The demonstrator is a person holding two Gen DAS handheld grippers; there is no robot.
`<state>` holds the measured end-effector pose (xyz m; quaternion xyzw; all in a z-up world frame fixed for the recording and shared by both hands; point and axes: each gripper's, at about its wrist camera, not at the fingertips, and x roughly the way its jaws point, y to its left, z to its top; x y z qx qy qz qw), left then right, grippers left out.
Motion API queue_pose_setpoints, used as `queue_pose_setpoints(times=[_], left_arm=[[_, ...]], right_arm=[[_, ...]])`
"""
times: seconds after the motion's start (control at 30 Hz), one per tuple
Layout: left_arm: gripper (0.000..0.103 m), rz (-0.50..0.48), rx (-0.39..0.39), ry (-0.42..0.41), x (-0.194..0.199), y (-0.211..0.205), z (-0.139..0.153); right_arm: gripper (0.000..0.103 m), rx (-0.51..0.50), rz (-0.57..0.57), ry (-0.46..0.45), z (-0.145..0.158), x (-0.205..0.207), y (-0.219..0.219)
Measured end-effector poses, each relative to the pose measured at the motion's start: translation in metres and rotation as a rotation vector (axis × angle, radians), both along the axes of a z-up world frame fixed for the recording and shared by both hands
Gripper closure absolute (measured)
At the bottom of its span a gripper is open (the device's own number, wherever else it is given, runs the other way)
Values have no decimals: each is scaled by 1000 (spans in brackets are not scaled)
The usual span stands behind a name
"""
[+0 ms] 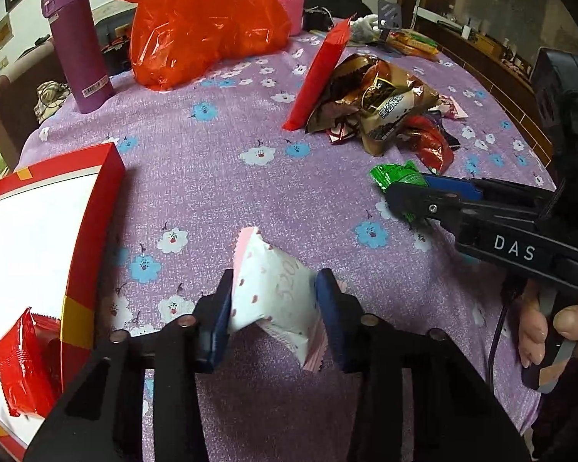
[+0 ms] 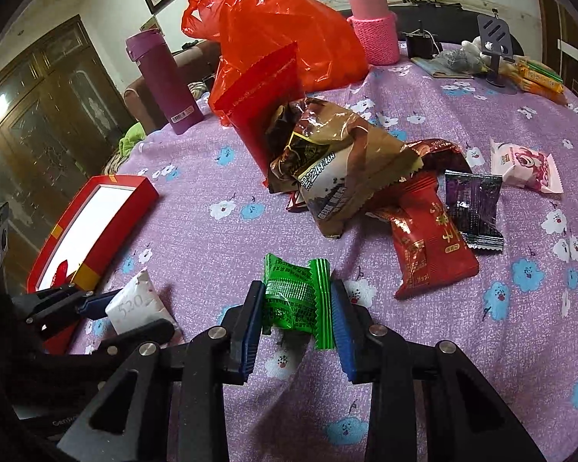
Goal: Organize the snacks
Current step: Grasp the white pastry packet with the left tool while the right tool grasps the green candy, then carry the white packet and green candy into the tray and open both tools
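1. White packet (image 1: 273, 288): pinched between the pads of the left gripper (image 1: 275, 300), over the desk (image 1: 212, 177) just beside the red box (image 1: 96, 238), which lies at its 9 o'clock. The printed digits face up; its pink crimped end hangs below the pads.
2. Green packet (image 2: 294, 300): clamped in the right gripper (image 2: 294, 312), at 3 o'clock from the white packet, with the snack pile (image 2: 350, 177) at its 12 o'clock.
3. Red box: open, white inside, with one red packet (image 1: 23, 365) lying at its near end.
4. Step in hand (judgement): carrying both packets to the box. Swing the white packet over the red rim before lowering, and let go only above the white floor; bring the green one in after, so that the grippers do not meet.
5. Risk (judgement): the wrappers are slick and puffed, so a loose pinch may let them slip.
6. Hidden: the box's near corner is cut off by the frame and by the left gripper's body; whether the packets touch the cloth cannot be told. The pile's lower snacks are covered by the brown bag (image 2: 339, 161). Only part of a hand (image 1: 558, 331) shows.
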<state>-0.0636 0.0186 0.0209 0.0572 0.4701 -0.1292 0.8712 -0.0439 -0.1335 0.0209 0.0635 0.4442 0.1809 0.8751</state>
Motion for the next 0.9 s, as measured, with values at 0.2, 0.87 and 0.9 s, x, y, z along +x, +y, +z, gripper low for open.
queue_pose_setpoints(times=[0.2, 0.87, 0.9], left_arm=[[74, 0, -32, -29, -5, 4, 5], [90, -98, -31, -108, -16, -23, 9], [90, -97, -31, -111, -17, -22, 10]], right_arm=[[69, 10, -2, -4, -1, -1, -1], [69, 95, 12, 18, -3, 1, -4], [69, 97, 11, 16, -2, 1, -4]])
